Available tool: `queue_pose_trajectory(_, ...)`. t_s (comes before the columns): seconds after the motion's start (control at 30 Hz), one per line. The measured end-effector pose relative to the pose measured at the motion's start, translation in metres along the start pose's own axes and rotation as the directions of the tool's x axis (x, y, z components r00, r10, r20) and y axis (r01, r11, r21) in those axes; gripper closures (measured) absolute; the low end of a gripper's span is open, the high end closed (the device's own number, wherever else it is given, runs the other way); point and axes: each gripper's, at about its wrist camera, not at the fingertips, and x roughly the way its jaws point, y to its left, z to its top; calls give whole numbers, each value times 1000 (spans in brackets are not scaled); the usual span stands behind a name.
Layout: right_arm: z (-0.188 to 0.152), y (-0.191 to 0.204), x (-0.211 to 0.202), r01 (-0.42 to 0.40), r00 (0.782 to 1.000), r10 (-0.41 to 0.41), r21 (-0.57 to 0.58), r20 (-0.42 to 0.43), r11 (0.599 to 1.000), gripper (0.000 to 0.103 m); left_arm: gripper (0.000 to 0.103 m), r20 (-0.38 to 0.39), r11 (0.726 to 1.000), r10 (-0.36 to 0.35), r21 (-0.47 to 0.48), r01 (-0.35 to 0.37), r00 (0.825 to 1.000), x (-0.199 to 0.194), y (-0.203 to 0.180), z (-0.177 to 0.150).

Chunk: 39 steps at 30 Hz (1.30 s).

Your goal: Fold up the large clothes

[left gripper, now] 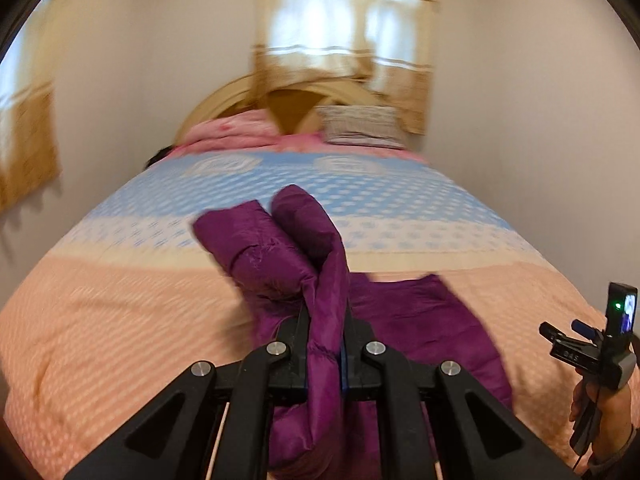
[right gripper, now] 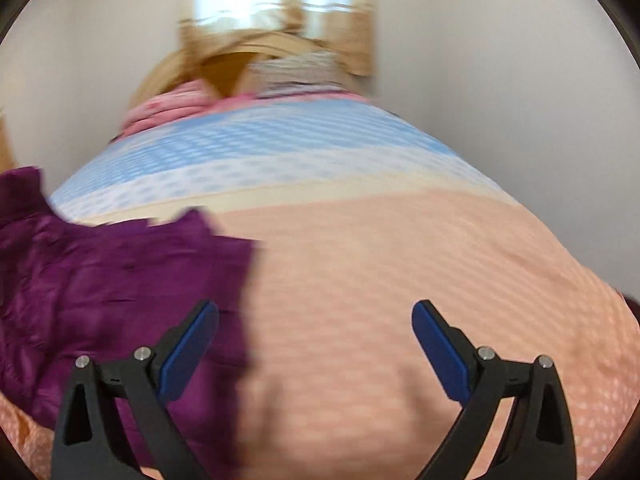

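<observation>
A purple padded jacket (left gripper: pixel 280 256) lies on the bed, part of it lifted. My left gripper (left gripper: pixel 327 320) is shut on a fold of that jacket, and a sleeve-like roll stands up above the fingers. The rest of the jacket (left gripper: pixel 424 320) trails onto the peach bedspread. In the right wrist view the jacket (right gripper: pixel 120 280) spreads over the left side. My right gripper (right gripper: pixel 316 316) stands open above the bedspread, its blue pads (right gripper: pixel 438 344) wide apart with nothing between them. The right gripper (left gripper: pixel 560 332) also shows at the right edge of the left wrist view, held in a hand.
The bed (left gripper: pixel 120 340) has a peach and blue dotted cover. A pink quilt (left gripper: pixel 228 132) and a striped pillow (left gripper: pixel 360 126) sit by the wooden headboard. Curtained windows (left gripper: pixel 344 24) and white walls lie behind. Both views are blurred.
</observation>
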Motion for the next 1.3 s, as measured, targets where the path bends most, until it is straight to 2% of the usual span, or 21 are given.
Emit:
queue_pose_trajectory(0.1,-6,-37,-5,50,999,-50,46,-11,998,4,95,-5,994,-53,91,53,999,17,-53,0)
queue_pose_trajectory(0.2,-11,-55,-7,79,997,-78,75,-26,994,3,95,-38,981,-89,171,94,995,38,-97,-12)
queue_pose_trajectory(0.27,-15,-65,-7,86,996,-83,92,-41,992,3,95,-49,966,-74,246,84,996,52,-124,-26)
queue_pose_trajectory(0.4,-26,-77,-1,77,995,-69,122,-67,990,3,95,-130,933,-49,349,91,990,91,-162,-64)
queue_pose_trajectory(0.5,-32,-80,1,65,995,-56,119,-80,991,3,95,-154,899,-40,427,103,987,105,-179,-88)
queue_pose_trajectory(0.57,-34,-82,1,68,995,-58,116,-84,991,3,95,-140,866,-36,489,101,989,105,-188,-101)
queue_pose_trajectory(0.8,-43,-94,15,79,991,-62,148,-118,986,3,87,-110,838,-9,541,68,994,83,-195,-95)
queue_pose_trajectory(0.83,-44,-94,16,75,991,-57,146,-124,986,4,85,-76,830,-5,556,47,997,69,-196,-92)
queue_pose_trajectory(0.87,-45,-93,16,74,990,-56,144,-127,987,3,77,-55,827,-17,561,45,998,58,-200,-91)
queue_pose_trajectory(0.9,-46,-92,16,81,990,-64,134,-128,988,4,69,-24,825,-37,563,44,999,41,-201,-87)
queue_pose_trajectory(0.97,-46,-91,16,89,988,-72,124,-133,988,8,18,17,838,-80,543,58,997,16,-200,-78)
queue_pose_trajectory(1.0,-46,-91,14,95,988,-78,120,-134,988,12,12,33,849,-102,524,70,994,5,-194,-73)
queue_pose_trajectory(1.07,-43,-90,13,88,988,-71,122,-140,989,22,11,63,866,-115,495,69,991,-8,-182,-62)
queue_pose_trajectory(1.1,-40,-89,12,72,988,-53,127,-146,989,29,11,81,876,-96,479,45,992,-11,-170,-55)
queue_pose_trajectory(1.13,-37,-86,10,51,988,-30,135,-151,990,31,11,97,886,-70,464,17,993,-10,-160,-50)
queue_pose_trajectory(1.2,-26,-74,4,19,991,-2,125,-137,992,38,11,118,911,29,406,-75,993,3,-129,-34)
queue_pose_trajectory(1.27,-13,-54,-2,-15,993,26,100,-115,995,44,11,88,924,140,347,-162,986,27,-102,-20)
queue_pose_trajectory(1.3,-3,-39,-5,-41,993,50,85,-105,996,44,11,63,934,202,287,-211,977,43,-80,-12)
